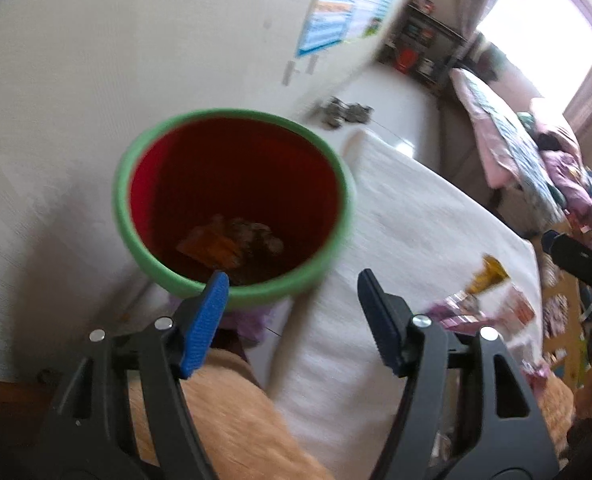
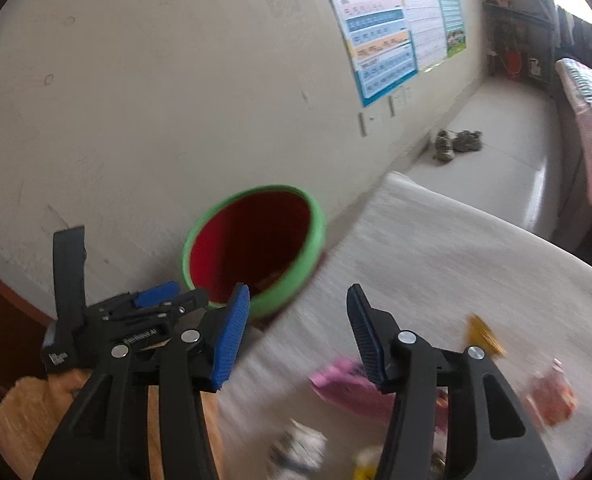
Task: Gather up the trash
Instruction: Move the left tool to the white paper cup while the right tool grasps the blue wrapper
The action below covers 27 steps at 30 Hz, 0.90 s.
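Note:
A red bin with a green rim (image 1: 232, 204) stands by the wall beside a white mat; orange and crumpled wrappers (image 1: 232, 242) lie at its bottom. My left gripper (image 1: 292, 320) hovers just over the bin's near rim, open, nothing between its blue pads. In the right wrist view the bin (image 2: 256, 248) sits further off, and my right gripper (image 2: 298, 336) is open and empty above the mat. The left gripper (image 2: 152, 300) shows there to the left of the bin. Loose trash lies on the mat: a pink wrapper (image 2: 348, 390), a yellow wrapper (image 2: 482, 338), an orange-red packet (image 2: 552, 396).
The white mat (image 1: 416, 216) covers the floor beside a tan furry rug (image 1: 232, 412). A plain wall runs behind the bin, with posters (image 2: 388, 40) on it. Grey shoes (image 2: 458, 142) lie further along the wall. A bed with pink bedding (image 1: 536, 152) and a shelf stand at the far right.

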Available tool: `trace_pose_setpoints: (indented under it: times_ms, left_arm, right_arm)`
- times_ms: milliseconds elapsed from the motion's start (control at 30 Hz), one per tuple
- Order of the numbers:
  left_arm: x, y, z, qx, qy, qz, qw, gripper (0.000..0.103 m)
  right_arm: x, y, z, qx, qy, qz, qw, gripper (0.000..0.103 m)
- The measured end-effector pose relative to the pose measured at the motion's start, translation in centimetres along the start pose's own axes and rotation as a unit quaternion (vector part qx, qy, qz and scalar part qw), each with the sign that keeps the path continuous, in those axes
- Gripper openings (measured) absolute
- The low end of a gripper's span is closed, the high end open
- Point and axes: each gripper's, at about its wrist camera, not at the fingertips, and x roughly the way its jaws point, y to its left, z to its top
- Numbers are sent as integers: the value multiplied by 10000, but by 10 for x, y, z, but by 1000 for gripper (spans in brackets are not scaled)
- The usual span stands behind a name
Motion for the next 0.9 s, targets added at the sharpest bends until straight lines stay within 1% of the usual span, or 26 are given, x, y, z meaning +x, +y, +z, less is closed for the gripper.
trace_pose_setpoints:
  times_ms: [67, 133, 200, 233, 300, 333, 433, 500, 600, 667, 733, 833, 900]
  left_arm:
    - [0, -14, -11, 77, 161, -202, 9996, 64]
    - [1, -30, -24, 185, 367, -429, 9982, 64]
    - [2, -42, -35, 278, 520, -562, 9967, 64]
    - [3, -51, -45, 350, 684, -664, 9948, 64]
    - [6, -61, -61, 413, 895, -774, 9921, 64]
    - [10, -68, -71, 468, 1066, -820, 9898, 64]
    - [24, -84, -97, 669, 1547, -825, 9822, 64]
    - [32, -89, -104, 731, 1746, -807, 9786, 64]
    - [40, -89, -109, 759, 1883, -735, 9764, 64]
    - [48, -89, -109, 720, 1951, -688, 9757, 64]
    - [54, -88, -112, 673, 2009, -672, 9750, 64]
    - [60, -88, -115, 608, 2083, -737, 9734, 64]
    - [63, -89, -114, 630, 2111, -719, 9728, 64]
  right_arm:
    - [-11, -9, -14, 35, 61, -154, 9999, 51]
    - [-18, -21, -31, 101, 212, -343, 9991, 53]
    - [-21, -32, -49, 232, 378, -490, 9978, 53]
    - [-23, -39, -58, 331, 451, -548, 9969, 53]
    - [-25, -49, -75, 520, 544, -680, 9948, 53]
    - [-27, -54, -83, 613, 576, -751, 9936, 53]
    - [-31, -67, -104, 965, 655, -755, 9903, 53]
    - [-33, -73, -111, 1104, 691, -730, 9888, 53]
    - [-37, -76, -114, 1126, 725, -694, 9886, 53]
    - [-38, -75, -112, 1034, 780, -593, 9898, 53]
    - [-41, -66, -114, 686, 945, -433, 9922, 55]
    - [-39, -43, -122, 11, 1354, 103, 9907, 57]
    - [-36, -24, -131, -541, 1609, 392, 9847, 57]
